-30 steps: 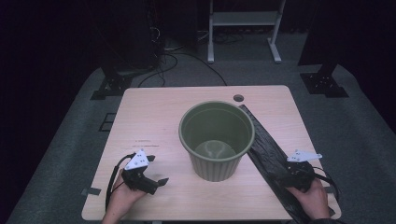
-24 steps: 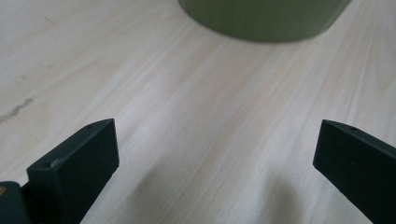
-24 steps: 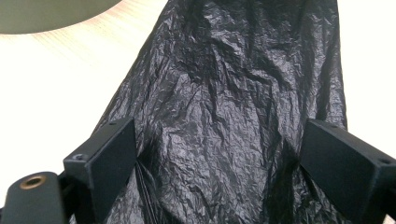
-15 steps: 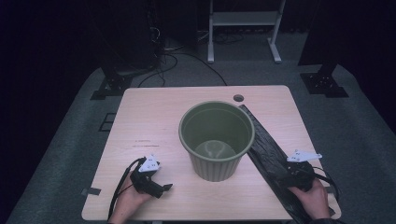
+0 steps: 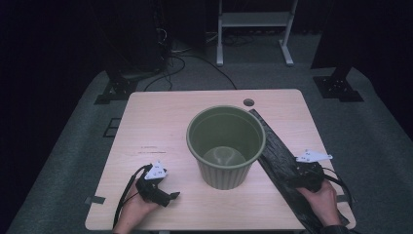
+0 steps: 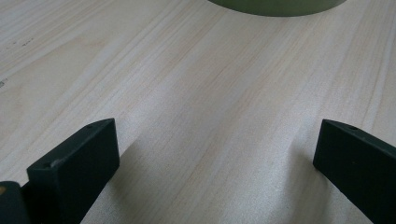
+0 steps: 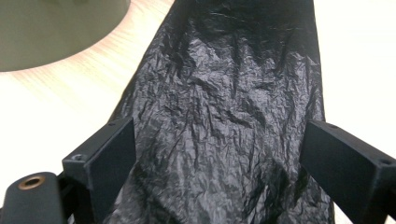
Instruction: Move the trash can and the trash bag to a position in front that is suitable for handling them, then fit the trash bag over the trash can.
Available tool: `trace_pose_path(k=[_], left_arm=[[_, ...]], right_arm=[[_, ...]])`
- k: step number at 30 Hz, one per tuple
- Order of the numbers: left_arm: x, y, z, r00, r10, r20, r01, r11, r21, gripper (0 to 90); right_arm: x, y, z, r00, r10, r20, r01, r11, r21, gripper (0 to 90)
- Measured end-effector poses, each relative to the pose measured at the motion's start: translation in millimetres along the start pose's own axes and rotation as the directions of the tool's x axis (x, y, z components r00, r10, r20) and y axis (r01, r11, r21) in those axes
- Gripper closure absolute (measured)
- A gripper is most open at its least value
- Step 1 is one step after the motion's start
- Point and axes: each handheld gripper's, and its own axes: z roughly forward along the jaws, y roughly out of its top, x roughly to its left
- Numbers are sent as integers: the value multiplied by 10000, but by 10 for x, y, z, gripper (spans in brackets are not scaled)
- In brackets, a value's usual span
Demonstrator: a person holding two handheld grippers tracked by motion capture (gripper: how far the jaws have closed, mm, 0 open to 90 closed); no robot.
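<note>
An olive-green plastic bin [image 5: 226, 146] stands upright and empty in the middle of the wooden table [image 5: 160, 126]. A crumpled black plastic bag [image 5: 272, 146] lies stretched along the table's right side, from beside the bin to the front edge. My right gripper [image 5: 294, 171] rests low over the bag. In the right gripper view the right gripper [image 7: 219, 135] is open and straddles the black bag [image 7: 224, 102], with its pads not pressing. My left gripper [image 5: 170, 196] sits near the front left. The left gripper [image 6: 217, 135] is open over bare wood, with the bin's base [image 6: 275, 4] ahead.
A round cable hole [image 5: 249, 103] sits at the table's back edge. Tape tabs mark the front left corner [image 5: 91, 200]. Beyond the table are a white metal stand [image 5: 253, 29], black stand feet [image 5: 114, 90] and cables on grey carpet.
My left gripper has shifted slightly right and toward the front edge, turning to point at the bin's base. The right gripper, the bag and the bin have kept still.
</note>
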Motion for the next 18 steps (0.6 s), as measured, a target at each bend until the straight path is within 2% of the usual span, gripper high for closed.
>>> trace_pose_path(k=[7,9,13,15,18], left_arm=[[1,0,0,10000,10,7,-10,10000,0,0],[1,0,0,10000,7,10,-7,10000,0,0],[1,0,1,10000,9,15,-9,10000,-2,0],[1,0,1,10000,12,16,-12,10000,-1,0],[2,0,1,10000,22,22,-22,10000,-4,0]], right_arm=[[2,2,79,9998,50,-211,-48,10000,67,95],[5,0,97,9999,21,-140,-16,9993,385,96],[-4,-1,99,9996,194,-222,-184,9989,431,102],[5,-8,85,9996,169,-241,-161,9993,342,163],[23,-29,47,9995,126,-292,-123,9999,96,339]])
